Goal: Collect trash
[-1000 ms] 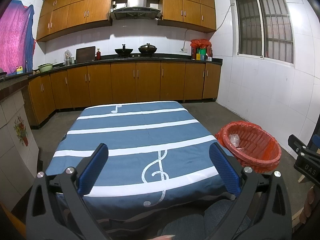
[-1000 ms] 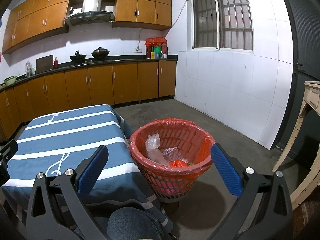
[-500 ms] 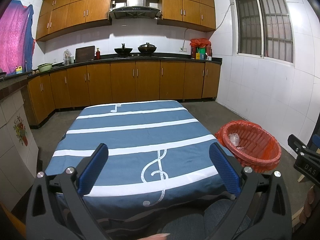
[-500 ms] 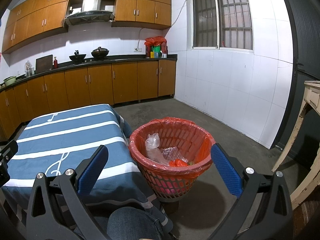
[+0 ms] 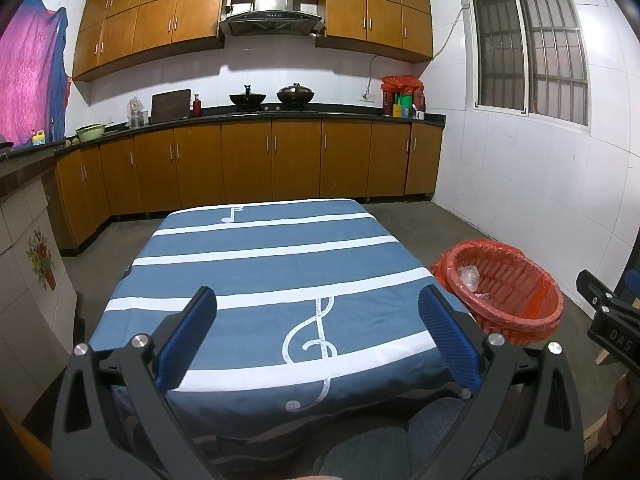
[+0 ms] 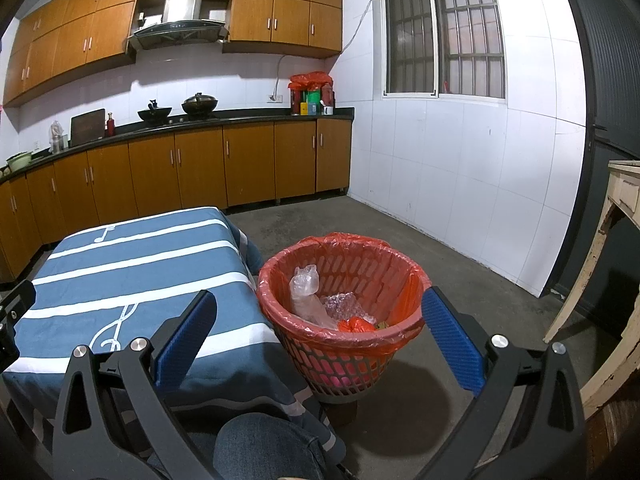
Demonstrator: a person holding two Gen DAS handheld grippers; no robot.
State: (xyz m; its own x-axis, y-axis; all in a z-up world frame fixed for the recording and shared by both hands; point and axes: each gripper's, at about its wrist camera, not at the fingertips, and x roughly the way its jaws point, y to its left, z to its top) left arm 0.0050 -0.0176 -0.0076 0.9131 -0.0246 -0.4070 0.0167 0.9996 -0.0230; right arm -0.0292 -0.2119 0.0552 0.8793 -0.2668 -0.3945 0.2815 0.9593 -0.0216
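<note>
The left hand-held gripper [image 5: 318,308] hangs with its blue-padded fingers [image 5: 188,340] spread wide and nothing between them, low over the near edge of the bench [image 5: 260,264], which is covered by a blue cloth with white stripes and a treble clef [image 5: 316,344]. A denim-clad knee [image 6: 264,446] of the person sits at 6 o'clock in the right wrist view, just below the cloth's hanging edge.

The right hand-held gripper [image 6: 320,312] is likewise spread and holds nothing; it points at the red basket [image 6: 340,356], which stands on the concrete floor [image 6: 460,280] just beside the bench's right corner, at 3 o'clock from the bench in the left wrist view. A red plastic liner [image 6: 400,288] is folded over the basket's rim. The trash lies inside: a crumpled clear plastic bag [image 6: 306,296], a bubbly clear wrap [image 6: 344,306] and a small orange bag [image 6: 356,325] touching one another.

Farther off, at 12 o'clock, wooden cabinets [image 5: 248,164] carry a dark worktop with two woks [image 5: 272,97] under a range hood [image 5: 272,8]. A barred window [image 6: 444,32] sits at 1 o'clock.
</note>
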